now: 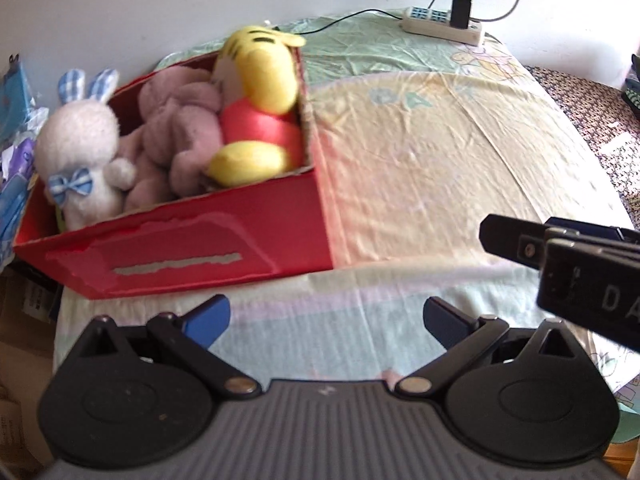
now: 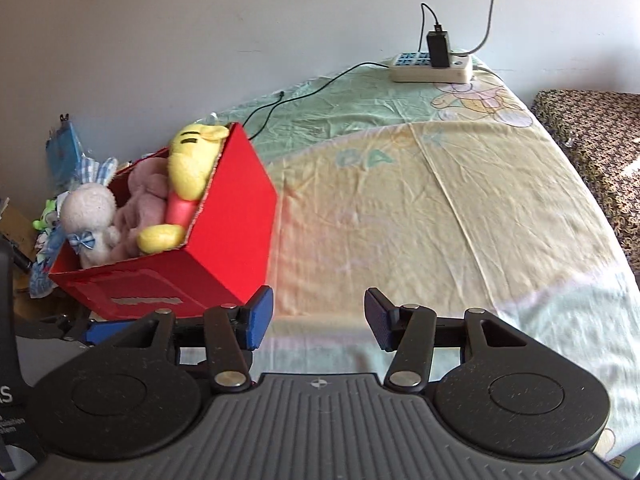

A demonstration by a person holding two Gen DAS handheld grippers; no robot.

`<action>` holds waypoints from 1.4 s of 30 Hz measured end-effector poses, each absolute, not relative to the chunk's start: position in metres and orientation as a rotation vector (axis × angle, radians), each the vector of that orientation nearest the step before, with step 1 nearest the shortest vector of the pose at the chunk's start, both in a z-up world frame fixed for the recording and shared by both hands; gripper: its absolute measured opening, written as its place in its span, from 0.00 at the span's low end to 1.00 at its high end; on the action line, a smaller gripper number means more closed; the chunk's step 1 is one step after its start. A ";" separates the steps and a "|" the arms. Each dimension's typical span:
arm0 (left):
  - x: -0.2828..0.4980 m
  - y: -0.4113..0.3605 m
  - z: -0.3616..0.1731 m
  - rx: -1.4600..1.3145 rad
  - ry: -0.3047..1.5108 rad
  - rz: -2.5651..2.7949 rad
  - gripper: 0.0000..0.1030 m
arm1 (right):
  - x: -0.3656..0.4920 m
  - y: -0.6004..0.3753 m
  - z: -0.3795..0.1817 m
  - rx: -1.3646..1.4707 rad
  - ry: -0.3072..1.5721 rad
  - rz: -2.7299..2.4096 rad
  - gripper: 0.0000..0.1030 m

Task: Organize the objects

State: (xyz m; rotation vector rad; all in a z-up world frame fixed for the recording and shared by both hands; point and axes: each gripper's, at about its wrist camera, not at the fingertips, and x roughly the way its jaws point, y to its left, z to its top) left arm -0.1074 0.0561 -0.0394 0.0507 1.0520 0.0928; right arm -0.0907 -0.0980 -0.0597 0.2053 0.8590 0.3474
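A red cardboard box (image 1: 208,248) (image 2: 236,216) stands at the left edge of the bed. Inside it lie a yellow bear plush in a red shirt (image 1: 256,108) (image 2: 188,184), a mauve plush (image 1: 176,128) (image 2: 144,196) and a white rabbit plush with blue checked ears (image 1: 80,148) (image 2: 90,216). My left gripper (image 1: 326,320) hangs open over the sheet just in front of the box, nothing between its blue pads. My right gripper (image 2: 318,316) is open too, empty, to the right of the box's near corner. The right gripper (image 1: 560,256) also shows at the right of the left wrist view.
The bed sheet (image 2: 440,208) is pale yellow and green with cartoon prints. A white power strip (image 2: 432,66) with a black charger and cables lies at the far edge by the wall. Clutter and cardboard sit left of the bed; a patterned seat (image 2: 592,132) stands at right.
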 end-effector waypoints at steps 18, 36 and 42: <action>-0.107 0.047 -0.039 0.094 1.046 0.161 1.00 | -0.084 -0.113 -0.069 0.220 0.875 0.327 0.52; -0.101 0.136 0.011 0.041 0.936 0.306 1.00 | -0.069 -0.048 -0.023 0.191 0.812 0.397 0.52; -0.094 0.168 0.027 0.043 0.885 0.336 1.00 | -0.062 -0.016 -0.003 0.163 0.776 0.412 0.54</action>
